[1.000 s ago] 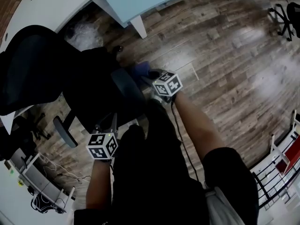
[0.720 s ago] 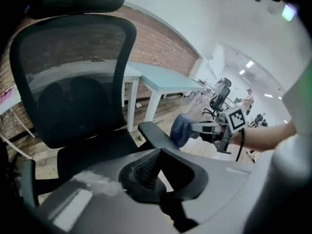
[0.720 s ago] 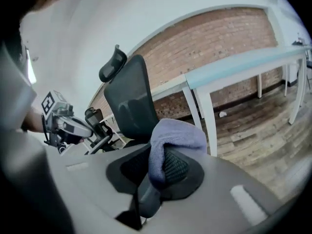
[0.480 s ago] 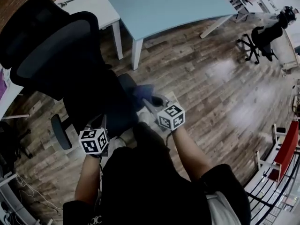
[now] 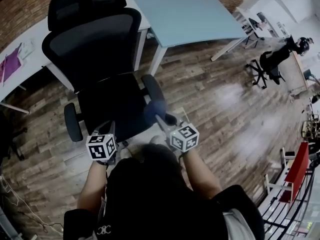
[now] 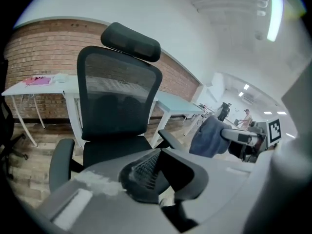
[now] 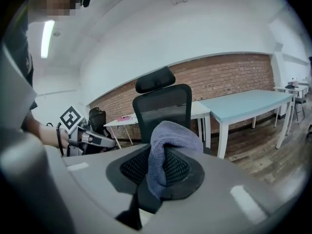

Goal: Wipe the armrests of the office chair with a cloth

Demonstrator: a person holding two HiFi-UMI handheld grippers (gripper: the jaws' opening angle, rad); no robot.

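Looking steeply down, we have a wood-plank floor (image 5: 225, 109), brown and streaky with a pale sheen where the light hits it, and a red brick wall (image 5: 30, 4) along the far side. A pale blue worktop (image 5: 190, 14) on white legs meets a white worktop (image 5: 30, 44) there, and the office chair (image 5: 100, 49) stands on the floor right at their front edges, facing the person. It is all black: a rounded headrest, a see-through mesh back, a padded seat and two long, smooth, curved armrests. The right hand-held gripper (image 5: 159, 115) is pinching the cloth (image 5: 154, 111), a soft blue terry fabric folded over and bunched between the dark textured pads. It sits at the front end of the right armrest (image 5: 151, 91); whether it touches cannot be told. The left hand-held gripper (image 5: 107, 130) sits low by the seat's front edge, near the left armrest (image 5: 71, 121). Its ribbed pads are slightly parted with nothing between them. Well away across the floor, by the far right edge of the room, stands a second black chair (image 5: 272, 61).
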